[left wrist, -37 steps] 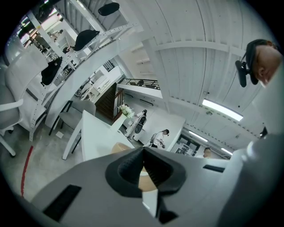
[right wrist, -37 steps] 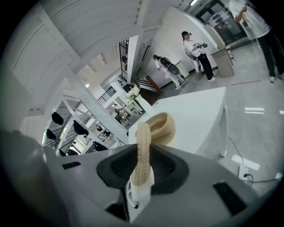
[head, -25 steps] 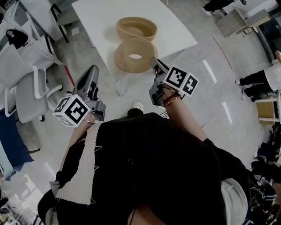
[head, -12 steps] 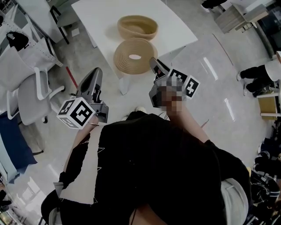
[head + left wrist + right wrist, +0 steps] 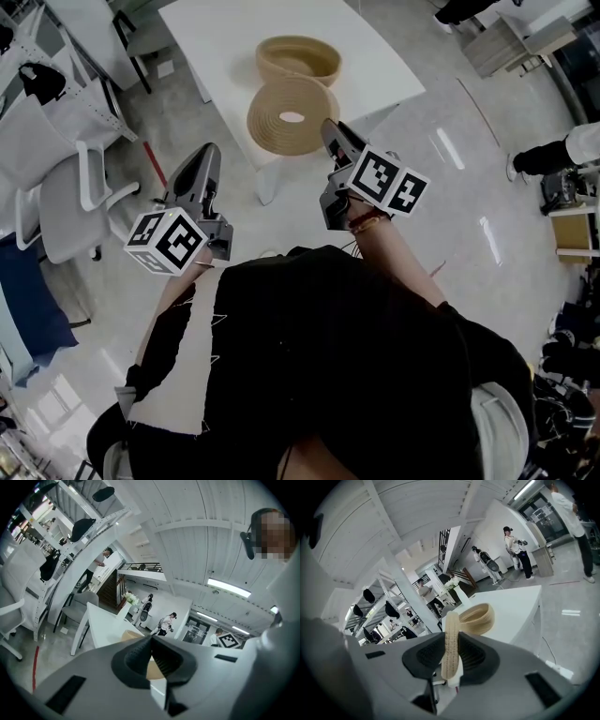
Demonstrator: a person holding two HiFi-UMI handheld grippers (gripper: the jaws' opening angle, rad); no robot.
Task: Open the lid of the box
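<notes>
The round woven lid (image 5: 291, 116) is clamped at its near rim between the jaws of the right gripper (image 5: 330, 128), just in front of the open woven basket (image 5: 297, 60) on the white table (image 5: 216, 37). The right forearm is stretched forward and the gripper is angled slightly down. The left gripper (image 5: 208, 150) is held level over the floor, left of the table, with its jaws closed together on nothing.

My left claw (image 5: 206, 155) hung over open floor (image 5: 164, 103), white chairs (image 5: 58, 202) crowded its left, table (image 5: 211, 42) bare beside box (image 5: 298, 59) and lid (image 5: 267, 117)
</notes>
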